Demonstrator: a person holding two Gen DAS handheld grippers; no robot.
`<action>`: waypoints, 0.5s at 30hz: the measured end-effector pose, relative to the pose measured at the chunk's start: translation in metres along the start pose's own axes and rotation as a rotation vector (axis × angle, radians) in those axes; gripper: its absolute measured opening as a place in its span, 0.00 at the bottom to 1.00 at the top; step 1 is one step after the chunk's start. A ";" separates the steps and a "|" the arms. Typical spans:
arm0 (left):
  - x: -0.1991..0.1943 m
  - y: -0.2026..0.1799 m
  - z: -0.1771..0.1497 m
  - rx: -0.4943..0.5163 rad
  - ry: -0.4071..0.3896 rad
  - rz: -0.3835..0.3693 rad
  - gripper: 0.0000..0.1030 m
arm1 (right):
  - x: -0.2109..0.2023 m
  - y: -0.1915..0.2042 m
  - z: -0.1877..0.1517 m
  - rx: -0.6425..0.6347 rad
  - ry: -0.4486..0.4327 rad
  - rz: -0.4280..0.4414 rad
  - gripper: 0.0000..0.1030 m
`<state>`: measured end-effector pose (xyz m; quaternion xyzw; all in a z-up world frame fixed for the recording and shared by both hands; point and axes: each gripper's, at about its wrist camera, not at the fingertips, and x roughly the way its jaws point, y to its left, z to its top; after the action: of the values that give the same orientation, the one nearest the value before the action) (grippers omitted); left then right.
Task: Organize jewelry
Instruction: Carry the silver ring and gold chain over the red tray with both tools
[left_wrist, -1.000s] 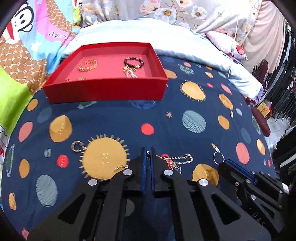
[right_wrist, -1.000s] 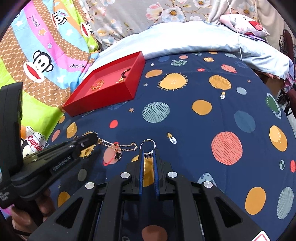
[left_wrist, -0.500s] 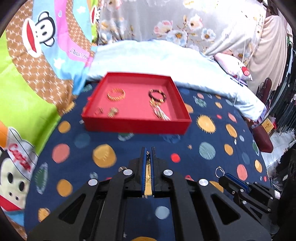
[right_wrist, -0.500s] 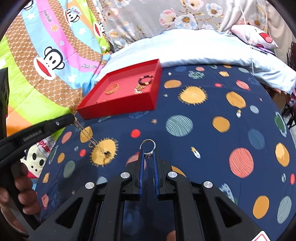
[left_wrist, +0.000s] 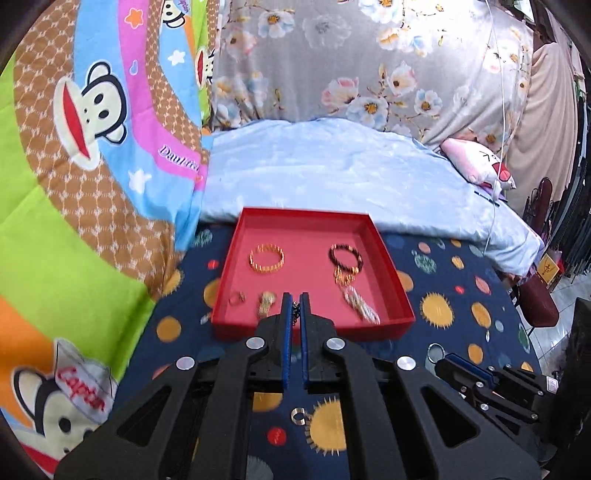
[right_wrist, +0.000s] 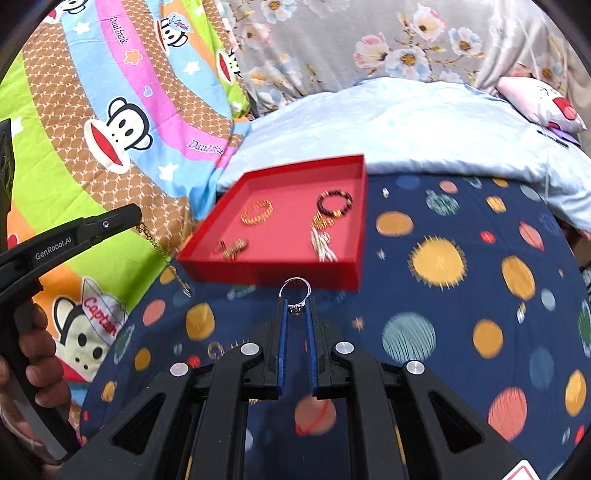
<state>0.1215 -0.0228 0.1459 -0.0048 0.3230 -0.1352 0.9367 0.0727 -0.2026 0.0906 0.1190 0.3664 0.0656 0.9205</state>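
left hand-held gripper (left_wrist: 294, 301): clenched on a gold chain (right_wrist: 162, 254), pinched by one end so it dangles free, no tangles

right hand-held gripper (right_wrist: 296, 303): grasping a silver ring (right_wrist: 294, 290) by its stone end, loop poking out front for an easy drop

red tray (left_wrist: 310, 330): on the bed just ahead, bracelets and small bits spaced out inside, so both loads are probably headed there

loose ring (left_wrist: 300, 415): on the planet-print sheet, not yet picked up
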 end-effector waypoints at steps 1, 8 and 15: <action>0.002 0.001 0.004 0.004 -0.005 0.003 0.03 | 0.003 0.001 0.005 -0.002 -0.001 0.005 0.08; 0.033 -0.001 0.035 0.029 -0.028 0.014 0.03 | 0.039 0.003 0.046 -0.013 0.010 0.038 0.08; 0.079 0.003 0.057 0.029 -0.012 0.036 0.03 | 0.087 0.002 0.073 -0.006 0.049 0.064 0.08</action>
<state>0.2164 -0.0442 0.1433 0.0139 0.3155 -0.1228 0.9408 0.1858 -0.1951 0.0850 0.1263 0.3849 0.0988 0.9089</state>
